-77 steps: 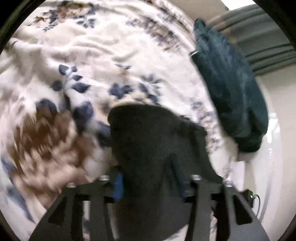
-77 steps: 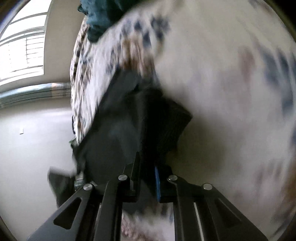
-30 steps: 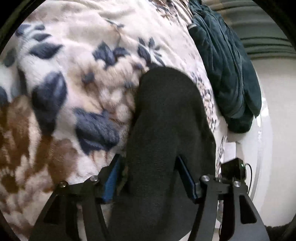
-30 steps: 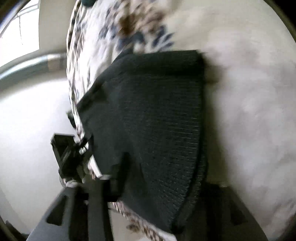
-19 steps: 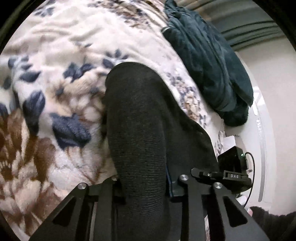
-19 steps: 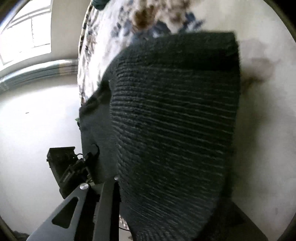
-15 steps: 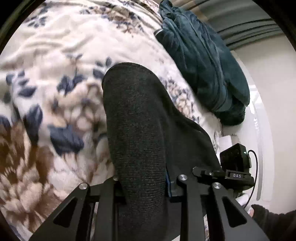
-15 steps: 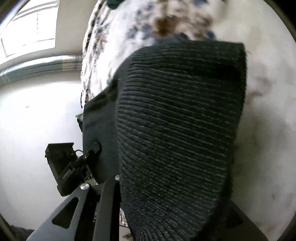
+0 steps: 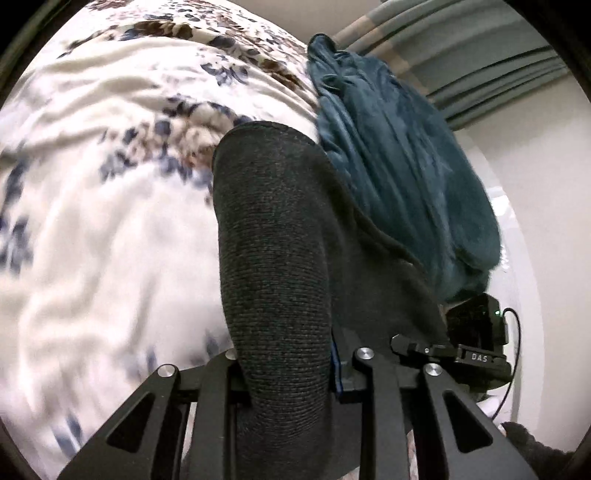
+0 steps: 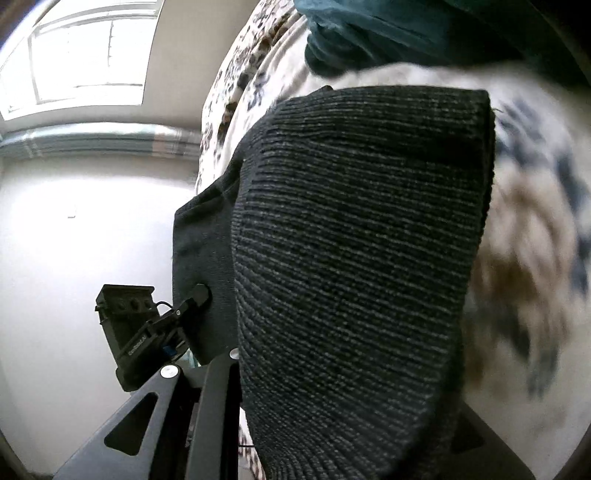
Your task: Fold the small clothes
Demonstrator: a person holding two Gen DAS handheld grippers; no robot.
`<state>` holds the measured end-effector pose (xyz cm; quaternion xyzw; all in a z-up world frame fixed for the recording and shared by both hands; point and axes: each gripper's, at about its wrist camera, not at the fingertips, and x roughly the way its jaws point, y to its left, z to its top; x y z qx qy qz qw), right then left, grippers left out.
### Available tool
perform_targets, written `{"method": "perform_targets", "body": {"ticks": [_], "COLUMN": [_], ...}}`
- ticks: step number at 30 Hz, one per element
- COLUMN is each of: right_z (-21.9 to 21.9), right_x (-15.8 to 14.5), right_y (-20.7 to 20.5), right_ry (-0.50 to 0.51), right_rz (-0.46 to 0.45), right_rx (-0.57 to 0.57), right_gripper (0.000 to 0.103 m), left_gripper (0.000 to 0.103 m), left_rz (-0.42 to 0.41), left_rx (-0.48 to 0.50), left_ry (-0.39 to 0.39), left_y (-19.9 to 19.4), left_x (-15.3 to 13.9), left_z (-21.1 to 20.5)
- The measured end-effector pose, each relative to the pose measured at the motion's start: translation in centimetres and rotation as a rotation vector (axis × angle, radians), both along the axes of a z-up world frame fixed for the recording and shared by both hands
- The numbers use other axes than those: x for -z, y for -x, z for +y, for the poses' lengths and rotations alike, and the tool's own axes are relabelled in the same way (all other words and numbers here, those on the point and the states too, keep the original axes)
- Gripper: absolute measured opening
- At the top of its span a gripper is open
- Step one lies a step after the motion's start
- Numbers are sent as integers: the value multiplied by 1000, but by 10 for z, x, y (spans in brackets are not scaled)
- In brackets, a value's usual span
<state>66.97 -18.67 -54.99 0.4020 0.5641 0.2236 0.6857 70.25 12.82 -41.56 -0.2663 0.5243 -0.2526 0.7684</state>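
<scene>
A dark grey knitted garment is held up over a floral blanket. My left gripper is shut on its near edge, and the cloth drapes forward over the fingers. In the right wrist view the same knit fills the middle and covers my right gripper, whose fingers clamp its edge. The other gripper shows at the left of that view, gripping the cloth's far corner. The right gripper's body shows at the right of the left wrist view.
A dark teal fleece garment lies heaped on the blanket just beyond the knit, also at the top of the right wrist view. Grey curtains and a white wall stand behind. A bright window is at upper left.
Both grippers have closed on the knit's edge and lifted it off the blanket. The views have swung toward the teal garment, and the blanket now blurs with motion.
</scene>
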Motion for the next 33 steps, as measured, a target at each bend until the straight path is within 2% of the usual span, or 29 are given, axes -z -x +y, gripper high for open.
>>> {"method": "perform_targets", "body": {"ticks": [4, 7, 9, 10, 11, 14, 16, 17, 18, 19, 20, 21, 23, 25, 27, 28, 31, 33], "right_z": [2, -2, -11, -21, -31, -53, -58, -64, -64, -61, -58, -51, -43, -27, -10, -3, 9, 9], "right_x": [21, 45, 54, 56, 56, 48, 46, 47, 43, 35, 29, 18, -1, -17, -35, -44, -65, -80], "right_y": [-58, -87, -98, -98, -95, -85, -84, -82, -79, -74, -72, -66, -39, -25, -6, 6, 32, 51], "right_ry": [28, 63, 158, 214, 247, 411, 502, 532, 565, 609, 654, 719, 801, 885, 970, 1022, 1071, 1062], "right_rz": [22, 74, 126, 143, 139, 100, 90, 85, 81, 76, 62, 33, -2, -25, -75, -93, -105, -92], "right_rx": [1, 5, 28, 36, 49, 64, 58, 57, 53, 48, 45, 40, 36, 44, 57, 62, 83, 97], "right_gripper": [19, 23, 28, 34, 42, 44, 44, 44, 48, 50, 58, 78, 103, 103, 103, 103, 103, 103], "left_gripper": [23, 30, 39, 40, 40, 45, 57, 68, 74, 75, 77, 87, 101, 101, 101, 101, 101, 101], "left_rz": [54, 152, 167, 162, 149, 134, 112, 101, 94, 82, 62, 38, -4, -46, -54, -58, -83, -100], "left_rx": [8, 16, 14, 11, 11, 1, -19, -31, -43, -55, -71, -87, -109, -117, -126, -133, -146, -162], "left_ry": [-32, -104, -104, -102, -101, -147, -205, -254, -306, -344, -386, -448, -552, -647, -695, -703, -706, -712], "left_y": [-48, -70, -70, -68, -63, -49, -41, -37, -31, -25, -19, -11, 6, 24, 40, 48, 65, 79], "left_x": [39, 75, 85, 84, 82, 76, 68, 65, 62, 57, 50, 43, 31, 20, 11, 4, -18, -37], "left_z": [1, 0, 3, 4, 5, 9, 11, 10, 8, 6, 4, -1, -11, -24, -34, -40, -53, -59]}}
